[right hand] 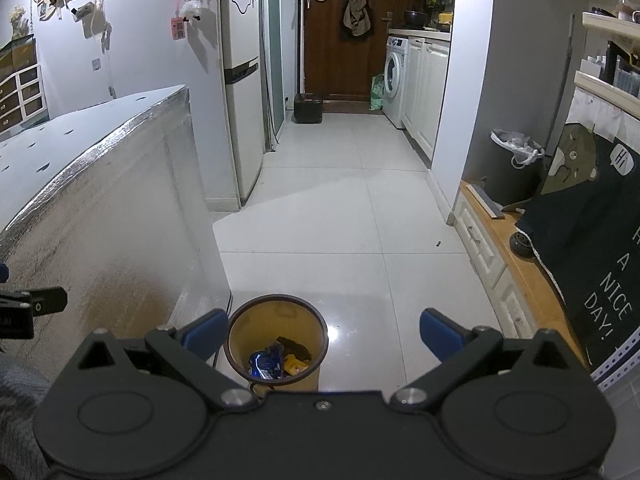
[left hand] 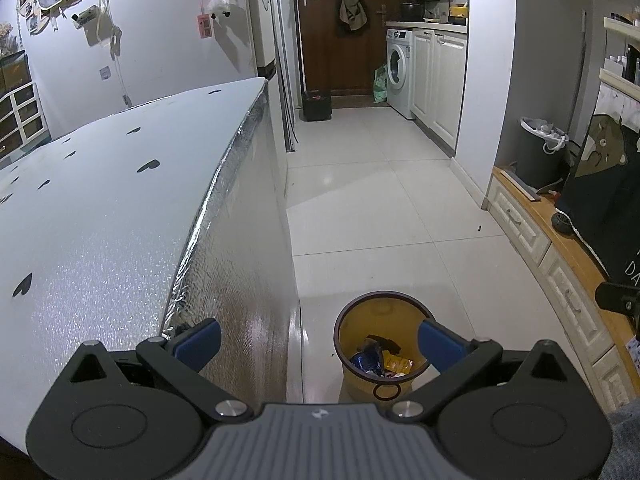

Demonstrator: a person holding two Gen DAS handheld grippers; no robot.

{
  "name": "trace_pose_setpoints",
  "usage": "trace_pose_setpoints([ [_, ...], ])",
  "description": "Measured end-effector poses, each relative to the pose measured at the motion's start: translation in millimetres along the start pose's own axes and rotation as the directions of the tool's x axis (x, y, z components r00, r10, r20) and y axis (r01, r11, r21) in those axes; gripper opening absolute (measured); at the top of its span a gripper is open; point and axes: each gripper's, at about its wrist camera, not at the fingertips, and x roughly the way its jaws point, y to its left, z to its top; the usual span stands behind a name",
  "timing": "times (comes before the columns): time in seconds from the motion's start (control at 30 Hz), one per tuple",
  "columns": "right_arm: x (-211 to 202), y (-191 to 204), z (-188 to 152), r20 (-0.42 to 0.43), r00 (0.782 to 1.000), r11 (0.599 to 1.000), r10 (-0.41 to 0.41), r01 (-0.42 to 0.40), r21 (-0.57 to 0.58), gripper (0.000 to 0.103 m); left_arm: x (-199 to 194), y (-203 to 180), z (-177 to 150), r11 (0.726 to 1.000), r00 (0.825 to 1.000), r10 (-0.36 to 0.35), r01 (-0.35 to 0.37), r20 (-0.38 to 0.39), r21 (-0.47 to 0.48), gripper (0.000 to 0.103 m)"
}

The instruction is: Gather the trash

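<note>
My left hand-held gripper (left hand: 318, 342) fills the bottom of its frame, jaws spread wide with nothing between them; my right hand-held gripper (right hand: 322, 336) is the same, wide apart and empty. Both point forward and slightly down, level with each other, over the floor (right hand: 340, 220).

The bin (left hand: 348, 388) stands on the floor at lower centre of the left view, just beside the foil-clad side of the desk (left hand: 100, 208). Inside it lie a blue wrapper (right hand: 266, 362) and a yellow wrapper (right hand: 294, 364) with something dark behind them.

What worries me: I see no loose trash on the desk top or the tiles except a small dark speck (right hand: 439, 244) at centre right, too small to identify. If I swing toward the desk too low, my left finger could scrape its foil edge. The bin looks light, I'd guess, so clipping its rim could tip it and spill the wrappers.
</note>
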Motion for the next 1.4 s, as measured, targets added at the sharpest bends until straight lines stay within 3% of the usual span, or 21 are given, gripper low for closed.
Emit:
trace_pose_setpoints([
  [1.4, -0.5, 5.3, 1.0, -0.001, 1.0, 1.0, -0.004, 0.004, -0.001, 0.103, -0.4, 0.3, -0.6, 1.0, 1.0, 0.002, -0.002, 0.0, 0.002, 0.103],
])
